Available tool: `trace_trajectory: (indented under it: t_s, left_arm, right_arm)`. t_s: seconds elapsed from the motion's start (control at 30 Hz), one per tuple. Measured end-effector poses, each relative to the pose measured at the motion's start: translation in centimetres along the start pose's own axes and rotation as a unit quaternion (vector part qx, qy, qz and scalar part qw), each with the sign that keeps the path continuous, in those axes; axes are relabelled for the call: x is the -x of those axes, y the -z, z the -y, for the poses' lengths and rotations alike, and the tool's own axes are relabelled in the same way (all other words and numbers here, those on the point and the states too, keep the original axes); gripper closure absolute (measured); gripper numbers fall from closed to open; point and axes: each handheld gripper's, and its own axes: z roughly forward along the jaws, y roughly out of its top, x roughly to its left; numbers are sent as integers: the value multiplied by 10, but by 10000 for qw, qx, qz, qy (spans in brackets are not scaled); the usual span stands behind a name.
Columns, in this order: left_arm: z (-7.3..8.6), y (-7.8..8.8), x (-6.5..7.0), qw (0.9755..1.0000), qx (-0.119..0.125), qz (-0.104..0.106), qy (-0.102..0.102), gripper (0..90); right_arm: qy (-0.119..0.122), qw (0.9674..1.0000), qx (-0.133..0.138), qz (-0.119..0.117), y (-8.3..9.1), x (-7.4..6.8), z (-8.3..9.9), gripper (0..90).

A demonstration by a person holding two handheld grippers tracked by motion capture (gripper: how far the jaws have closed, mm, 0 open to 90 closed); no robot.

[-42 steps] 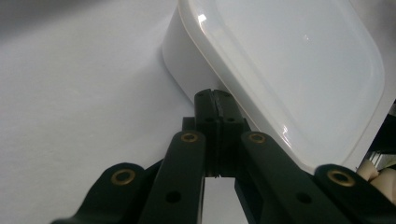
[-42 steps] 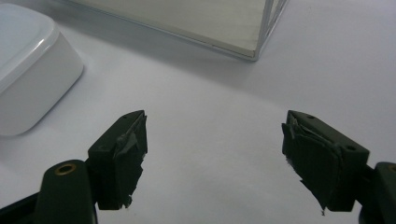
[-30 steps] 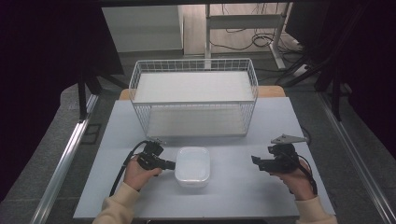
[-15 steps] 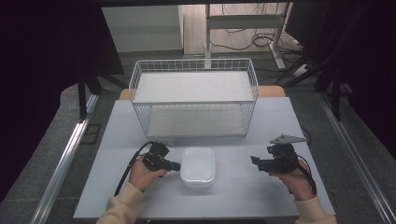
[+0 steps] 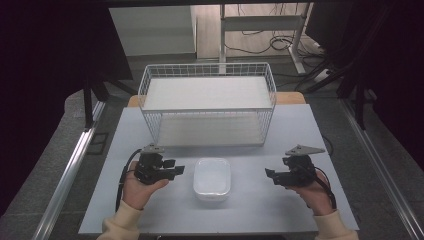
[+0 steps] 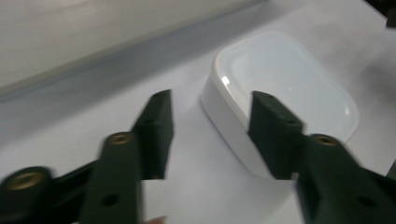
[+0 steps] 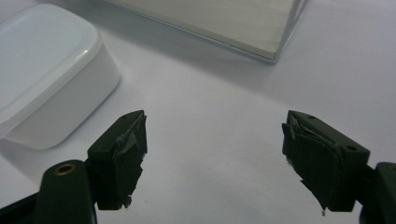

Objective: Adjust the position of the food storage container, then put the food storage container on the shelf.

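Observation:
A white lidded rectangular container (image 5: 212, 177) sits on the white table between my two grippers. My left gripper (image 5: 179, 170) hovers just left of it, pointing at it. Its jaws have just been opening and nothing lies between the pads. In the left gripper view the container (image 6: 289, 88) lies just beyond the open left gripper (image 6: 210, 119), and one fingertip (image 6: 271, 130) overlaps its near wall. My right gripper (image 5: 267, 174) is held to the container's right, a short gap away, and is open. In the right gripper view the right gripper (image 7: 212, 140) spans bare table, with the container (image 7: 42, 56) at the upper left.
A white wire basket (image 5: 207, 65) with a pale board inside stands at the back of the table (image 5: 300, 125). The board's corner (image 7: 261, 28) shows in the right gripper view. Dark floor, rails and cables surround the table.
The left gripper's jaws have gone from shut to open, and that hand has risen slightly beside the container. The right gripper and the container have stayed where they were.

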Motion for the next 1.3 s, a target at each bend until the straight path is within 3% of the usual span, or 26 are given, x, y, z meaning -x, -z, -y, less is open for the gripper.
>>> trace_trajectory:
  t_s: [0.13,0.27,0.4,0.53,0.63,0.97,1.1,1.3]
  left_arm:
    - [1,6,2,9999,102,-122,38,353]
    - [2,5,1,9997,24,-245,-23,337]
    - [4,6,0,9997,63,-243,74,318]
    - [5,8,-1,9995,100,-186,235,307]
    - [7,4,-2,9993,65,-73,350,308]
    - [9,-3,-13,9972,52,330,674,302]
    - [10,-7,-16,9939,42,636,905,305]
    - [10,-8,-16,9933,23,621,976,310]
  right_arm:
    - [92,9998,78,-174,-2,-5,0,195]
    - [46,9993,115,-363,-4,-9,0,194]
    - [42,9991,147,-403,-6,-11,-1,195]
    - [-46,9982,88,-593,-10,-14,-3,203]
    - [18,9976,42,-688,-14,-20,-7,204]
    - [-163,9956,-23,-919,-23,-31,-9,215]
    - [-242,9948,-43,-987,-28,-37,-16,230]
    - [-357,9925,17,-1169,-33,-47,-28,272]
